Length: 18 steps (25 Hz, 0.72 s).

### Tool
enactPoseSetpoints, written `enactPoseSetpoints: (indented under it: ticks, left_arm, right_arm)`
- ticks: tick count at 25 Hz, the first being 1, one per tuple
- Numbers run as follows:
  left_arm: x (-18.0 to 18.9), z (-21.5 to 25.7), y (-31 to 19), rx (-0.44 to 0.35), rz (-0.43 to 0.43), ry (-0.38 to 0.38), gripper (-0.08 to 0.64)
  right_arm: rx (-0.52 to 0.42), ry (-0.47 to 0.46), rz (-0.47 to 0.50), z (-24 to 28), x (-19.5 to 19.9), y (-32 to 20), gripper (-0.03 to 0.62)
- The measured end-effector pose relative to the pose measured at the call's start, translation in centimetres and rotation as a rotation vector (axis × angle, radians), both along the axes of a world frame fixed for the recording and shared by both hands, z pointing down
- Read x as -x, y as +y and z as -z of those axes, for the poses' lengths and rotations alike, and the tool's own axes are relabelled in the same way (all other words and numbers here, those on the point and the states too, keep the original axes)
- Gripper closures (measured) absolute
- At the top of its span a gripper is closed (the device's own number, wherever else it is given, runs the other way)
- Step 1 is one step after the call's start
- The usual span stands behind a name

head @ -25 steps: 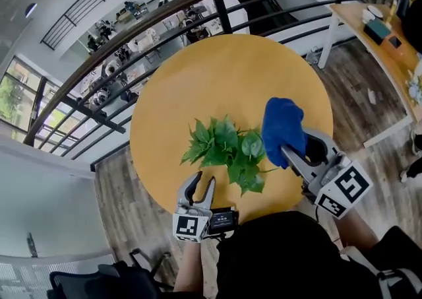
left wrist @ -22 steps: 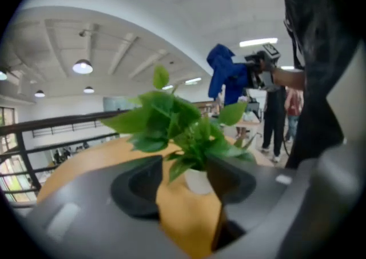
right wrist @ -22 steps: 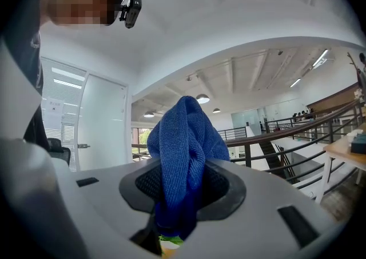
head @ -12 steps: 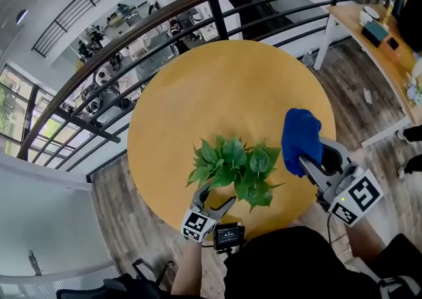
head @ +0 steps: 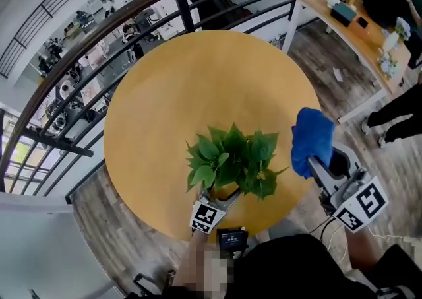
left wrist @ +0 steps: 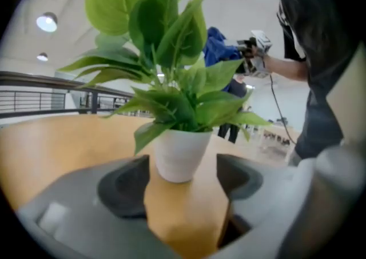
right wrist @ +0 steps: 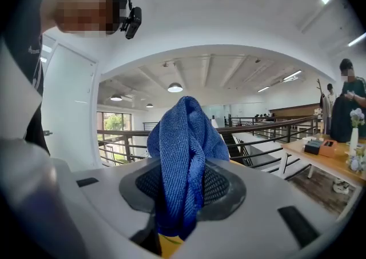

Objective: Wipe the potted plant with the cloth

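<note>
The potted plant (head: 231,159) stands on the near side of the round yellow table (head: 198,86). In the left gripper view its white pot (left wrist: 180,152) sits just ahead of my left gripper (left wrist: 180,180), under broad green leaves (left wrist: 166,40). The jaws have just been opening and stand wide. The pot is in line with the gap, and neither pad (left wrist: 123,186) touches it. In the head view the left gripper (head: 216,200) reaches under the leaves. To the plant's right, my right gripper (head: 315,167) is shut on a bunched blue cloth (head: 311,138), which stands up between its jaws (right wrist: 183,155).
A dark metal railing (head: 132,10) curves behind the table above a lower floor. A wooden desk (head: 349,27) with small items stands at the far right, and a person's legs (head: 395,116) are beside it. The table's near edge (head: 264,225) is close to my body.
My left gripper came down and forward to the pot, and its jaws spread wide. The right gripper with the cloth shifted a little to the right of the plant.
</note>
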<state>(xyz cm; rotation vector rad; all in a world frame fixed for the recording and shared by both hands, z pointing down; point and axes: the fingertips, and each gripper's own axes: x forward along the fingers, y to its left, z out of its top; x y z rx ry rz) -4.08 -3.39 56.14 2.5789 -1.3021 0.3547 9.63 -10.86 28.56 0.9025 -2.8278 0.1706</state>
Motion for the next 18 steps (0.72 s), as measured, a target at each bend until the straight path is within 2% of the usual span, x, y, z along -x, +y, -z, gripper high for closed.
enactPoseSetpoints:
  ticks: [8, 18]
  left_arm:
    - [-1.5, 1.0, -2.5, -0.125, 0.019, 0.012, 0.212]
    - [-1.5, 0.6, -2.8, -0.123, 0.016, 0.011, 0.206]
  right_arm:
    - [-0.041, 0.029, -0.070, 0.7, -0.7, 3.4, 0.456]
    - [-0.053, 0.081, -0.068, -0.2, 0.1, 6.2, 0.456]
